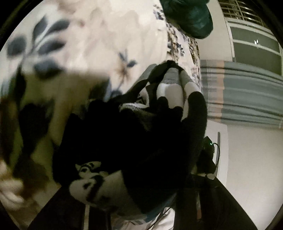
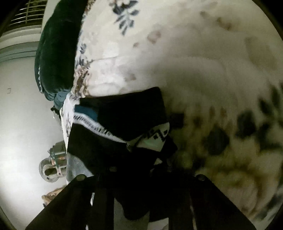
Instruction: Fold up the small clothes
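A small black garment with white patterned bands [image 1: 134, 141] fills the left wrist view, bunched up over the floral bedsheet [image 1: 88, 35]. It covers my left gripper's fingers, so their state is hidden. In the right wrist view the same black garment [image 2: 120, 115] with a white zigzag band hangs in front of my right gripper [image 2: 141, 169], whose dark fingers close on the cloth's lower edge. A grey and white sock-like piece [image 1: 173, 85] lies beyond the bunch.
A dark green cushion or bundle [image 1: 191, 16] sits at the bed's far edge, also in the right wrist view [image 2: 56, 53]. A striped curtain [image 1: 247, 92] and pale wall lie beyond the bed. A metal object [image 2: 53, 164] stands on the floor.
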A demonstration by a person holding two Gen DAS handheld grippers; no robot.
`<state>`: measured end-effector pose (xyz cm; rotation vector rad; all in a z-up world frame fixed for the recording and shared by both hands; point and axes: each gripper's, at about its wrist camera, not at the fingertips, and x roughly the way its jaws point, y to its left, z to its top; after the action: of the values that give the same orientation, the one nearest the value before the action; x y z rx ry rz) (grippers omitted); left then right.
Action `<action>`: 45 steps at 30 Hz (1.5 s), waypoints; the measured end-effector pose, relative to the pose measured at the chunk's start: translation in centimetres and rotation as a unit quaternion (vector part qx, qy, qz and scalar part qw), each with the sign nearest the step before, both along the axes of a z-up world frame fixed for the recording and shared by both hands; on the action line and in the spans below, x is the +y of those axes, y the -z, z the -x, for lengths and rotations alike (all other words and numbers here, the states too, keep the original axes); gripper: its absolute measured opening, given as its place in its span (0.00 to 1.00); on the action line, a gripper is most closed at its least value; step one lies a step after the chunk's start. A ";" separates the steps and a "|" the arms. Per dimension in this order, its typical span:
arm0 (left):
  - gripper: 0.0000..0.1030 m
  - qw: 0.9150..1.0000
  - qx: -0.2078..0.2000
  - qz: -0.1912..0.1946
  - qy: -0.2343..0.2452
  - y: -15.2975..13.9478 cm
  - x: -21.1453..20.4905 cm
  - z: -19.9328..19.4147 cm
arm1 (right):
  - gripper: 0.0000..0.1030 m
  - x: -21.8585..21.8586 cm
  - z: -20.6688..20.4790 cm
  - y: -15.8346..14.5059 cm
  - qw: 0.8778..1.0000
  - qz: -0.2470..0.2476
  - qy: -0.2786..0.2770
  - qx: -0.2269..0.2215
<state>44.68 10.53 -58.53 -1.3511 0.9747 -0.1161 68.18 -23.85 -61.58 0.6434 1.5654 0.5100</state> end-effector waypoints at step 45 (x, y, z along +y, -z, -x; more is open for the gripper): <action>0.62 0.897 0.069 -0.370 0.232 -6.4 -0.5 5.0 | 0.19 -0.5 24.5 -6.5 0.975 0.222 0.030 -0.003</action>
<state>39.66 10.08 -52.18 -0.4151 1.2789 -0.0014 43.71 -24.38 -55.07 0.3428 1.5813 0.1054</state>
